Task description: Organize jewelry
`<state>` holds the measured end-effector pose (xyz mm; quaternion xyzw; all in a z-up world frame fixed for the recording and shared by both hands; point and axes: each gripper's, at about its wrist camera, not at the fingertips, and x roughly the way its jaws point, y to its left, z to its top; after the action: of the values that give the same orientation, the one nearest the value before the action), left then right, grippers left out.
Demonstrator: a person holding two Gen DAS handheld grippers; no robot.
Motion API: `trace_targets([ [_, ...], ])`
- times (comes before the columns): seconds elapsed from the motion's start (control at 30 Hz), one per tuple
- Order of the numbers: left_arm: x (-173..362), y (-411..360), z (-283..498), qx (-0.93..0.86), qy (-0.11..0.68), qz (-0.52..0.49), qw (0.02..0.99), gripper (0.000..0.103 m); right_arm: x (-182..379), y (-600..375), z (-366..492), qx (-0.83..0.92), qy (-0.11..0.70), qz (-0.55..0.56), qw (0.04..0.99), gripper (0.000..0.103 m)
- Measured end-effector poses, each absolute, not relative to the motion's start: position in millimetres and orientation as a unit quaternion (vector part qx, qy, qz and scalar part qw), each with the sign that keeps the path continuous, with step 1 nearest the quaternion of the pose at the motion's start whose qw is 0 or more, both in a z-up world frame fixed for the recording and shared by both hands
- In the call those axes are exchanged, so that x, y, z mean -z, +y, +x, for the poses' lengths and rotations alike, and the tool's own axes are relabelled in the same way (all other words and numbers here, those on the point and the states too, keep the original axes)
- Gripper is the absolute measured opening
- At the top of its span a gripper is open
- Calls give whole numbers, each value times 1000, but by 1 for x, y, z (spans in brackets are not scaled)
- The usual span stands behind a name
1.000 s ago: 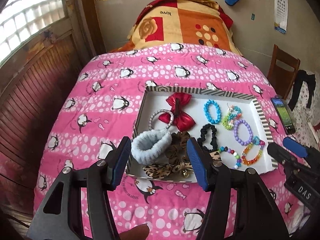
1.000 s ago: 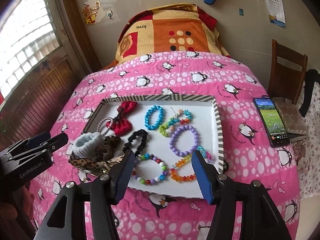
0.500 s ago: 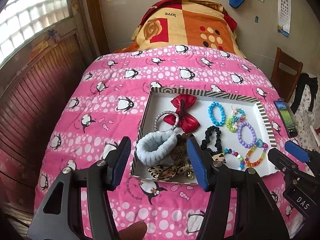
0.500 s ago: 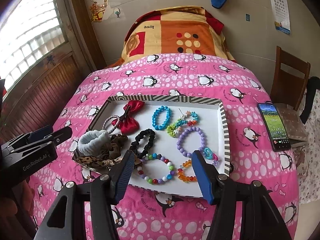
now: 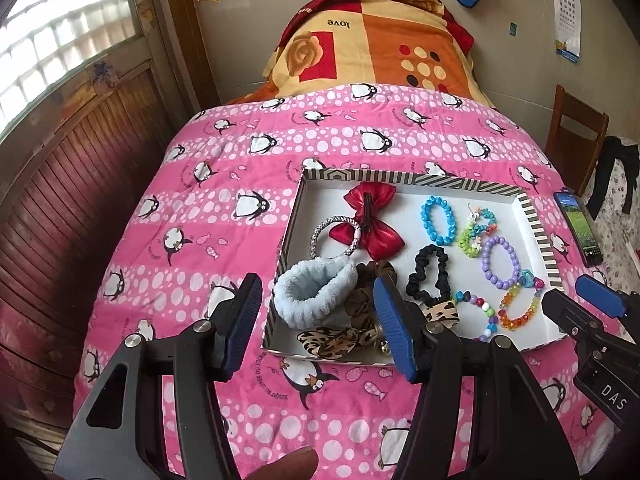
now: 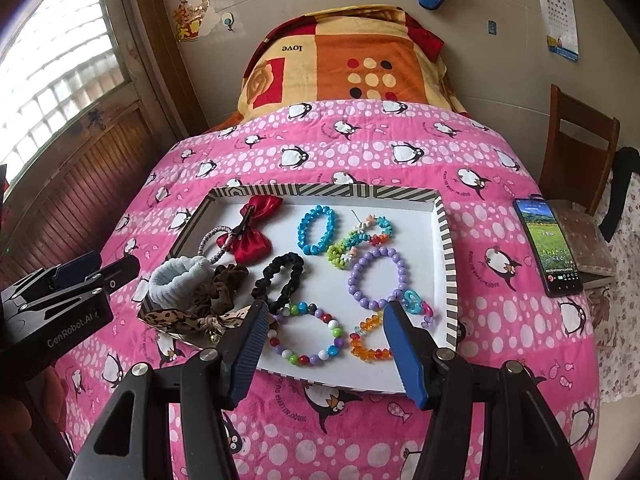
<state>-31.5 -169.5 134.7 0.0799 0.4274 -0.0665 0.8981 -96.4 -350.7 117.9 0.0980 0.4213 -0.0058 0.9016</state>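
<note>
Already all jewelry sits in tray (image 6: 443,236): hair ties and red bow (image 6: 254,230) grouped left, bead bracelets right, purple bracelet (image 6: 378,276) among them. Left gripper (image 5: 316,320) and right gripper (image 6: 324,344) both spread, empty, held back over near rim. Sorted-looking, or start; can't tell.

i count one tray (image 6: 447,248) on the bed, holding five bead bracelets (image 6: 316,229), three scrunchies (image 6: 282,280), one red bow (image 6: 256,232), one leopard bow (image 6: 188,319) and one sparkly hair tie (image 6: 212,245). one phone (image 6: 547,245) lies beside it.
</note>
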Motion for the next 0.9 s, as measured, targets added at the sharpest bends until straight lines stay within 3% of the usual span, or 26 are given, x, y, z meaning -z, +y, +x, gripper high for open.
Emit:
trace_targets([
  [0.9, -129, -170, -33, 60, 441, 77, 892, 58, -115, -346, -94, 1, 425, 96, 900, 57],
])
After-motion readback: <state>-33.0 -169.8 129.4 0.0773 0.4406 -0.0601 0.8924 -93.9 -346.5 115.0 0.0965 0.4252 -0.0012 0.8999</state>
